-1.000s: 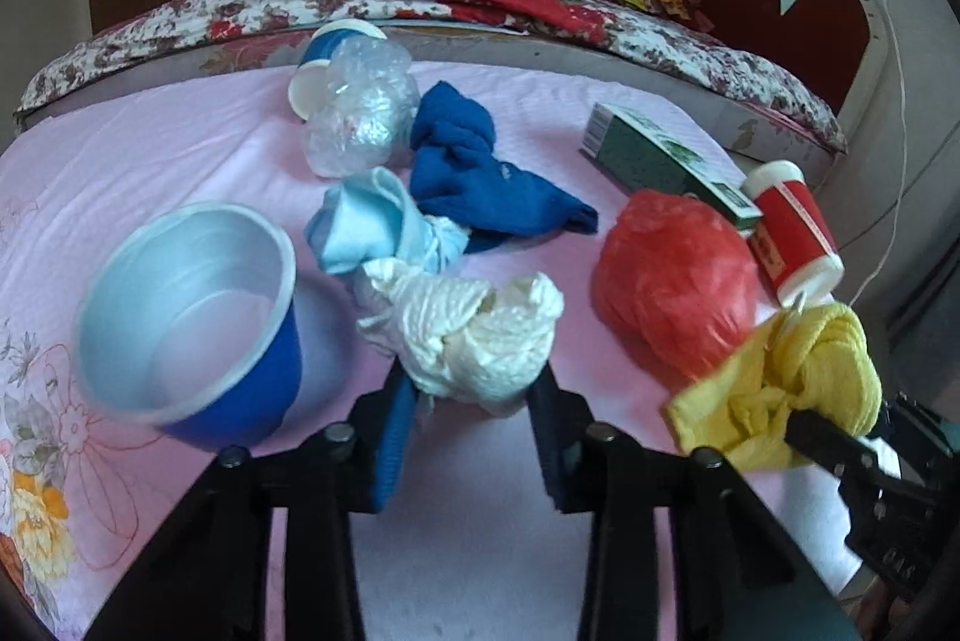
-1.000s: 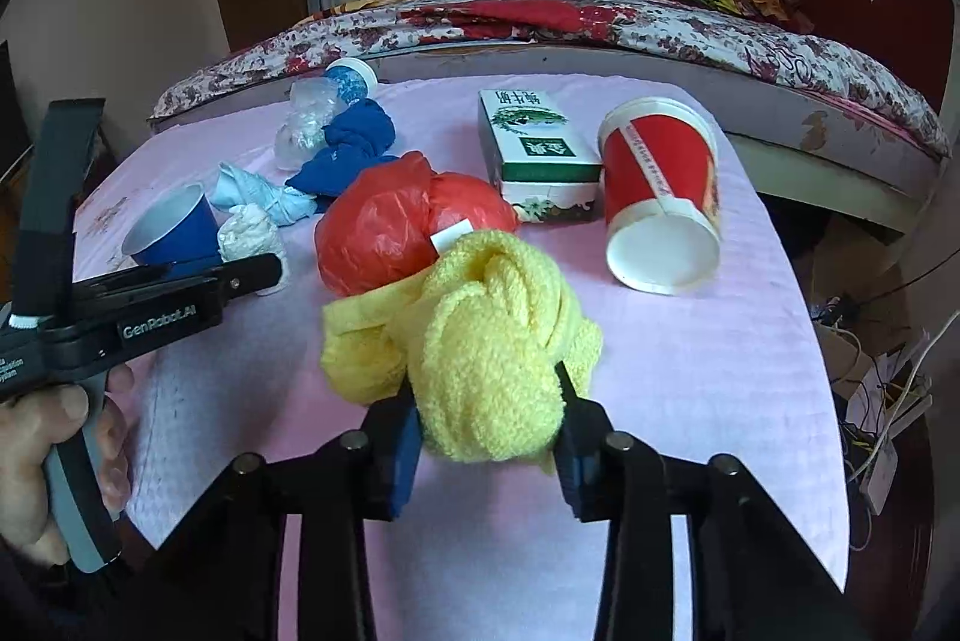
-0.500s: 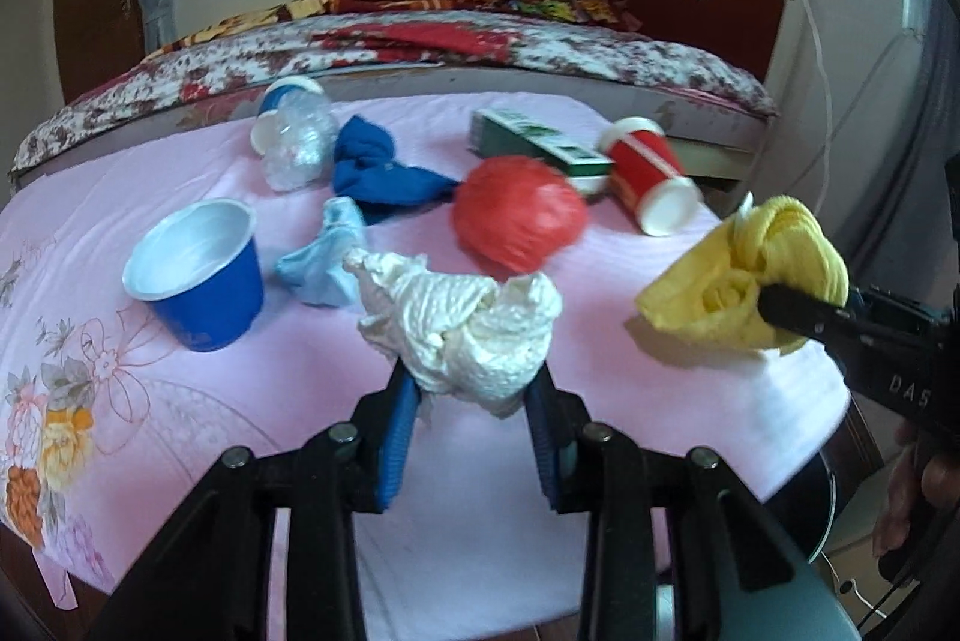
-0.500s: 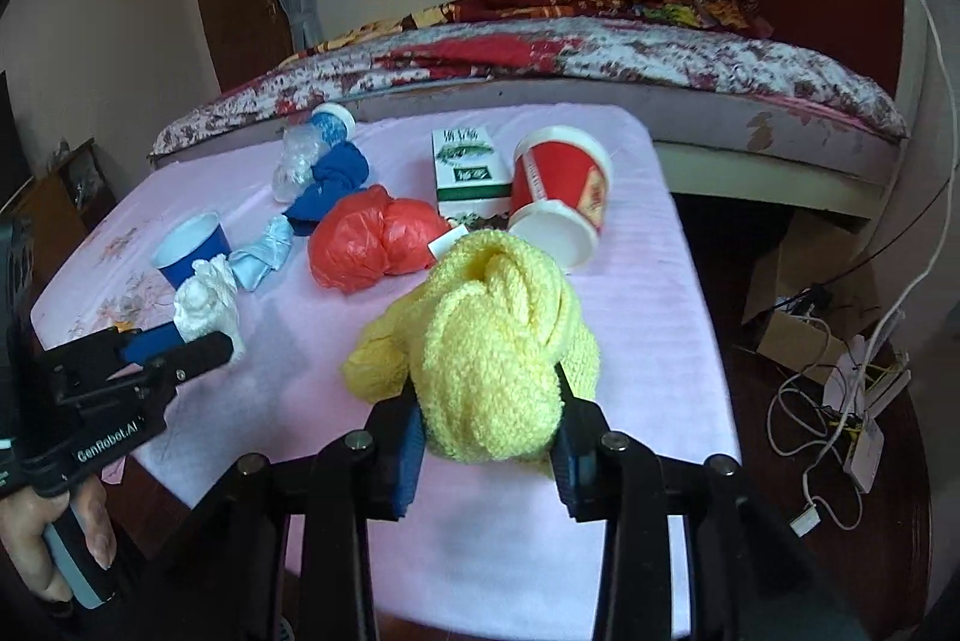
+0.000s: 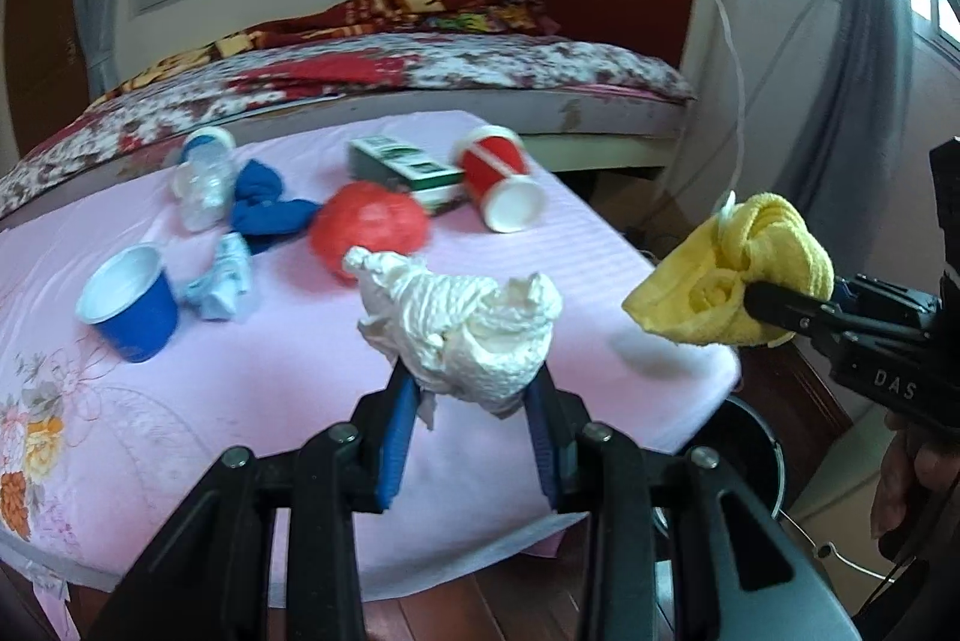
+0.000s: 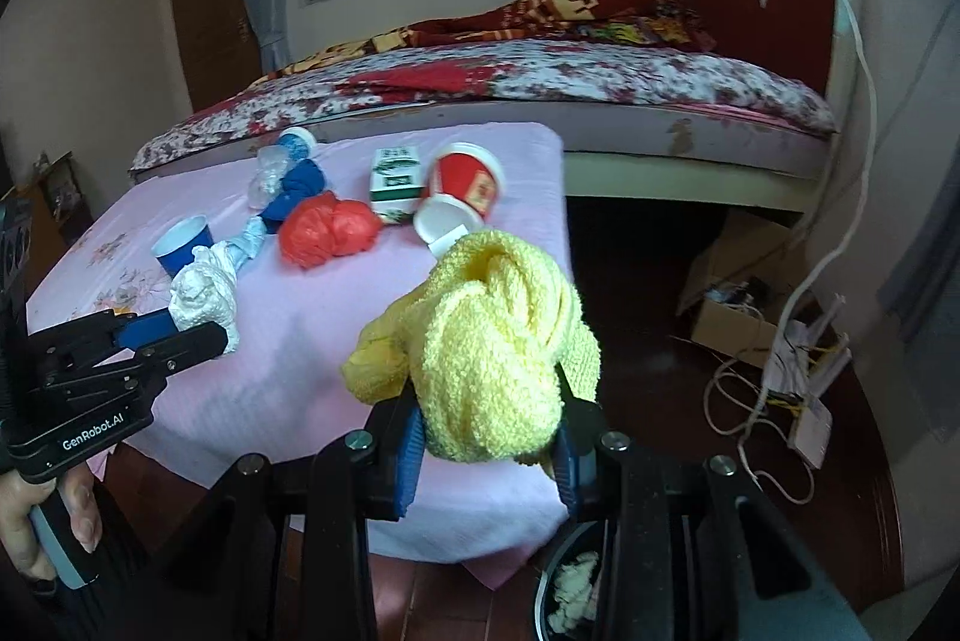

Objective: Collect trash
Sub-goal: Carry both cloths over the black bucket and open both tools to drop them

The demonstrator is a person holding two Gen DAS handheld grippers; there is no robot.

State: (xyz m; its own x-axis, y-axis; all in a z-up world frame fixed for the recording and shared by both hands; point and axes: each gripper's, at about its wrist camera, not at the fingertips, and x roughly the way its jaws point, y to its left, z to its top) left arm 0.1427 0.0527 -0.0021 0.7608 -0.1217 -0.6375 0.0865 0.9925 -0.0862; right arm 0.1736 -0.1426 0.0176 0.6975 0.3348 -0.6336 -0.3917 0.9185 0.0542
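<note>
While the left gripper [image 5: 474,395] pinches the white paper wad [image 5: 465,326] and the right gripper [image 6: 489,437] squeezes the yellow cloth [image 6: 486,347], both hang above the table edge [image 6: 480,539], near the dark bin [image 6: 570,593]. Loose cloth folds may slip, missing the bin.

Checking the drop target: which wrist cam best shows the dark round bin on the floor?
Right wrist: the dark round bin shows its open mouth with pale scraps inside, partly behind the gripper frame. Left wrist shows only its rim past the table corner.
</note>
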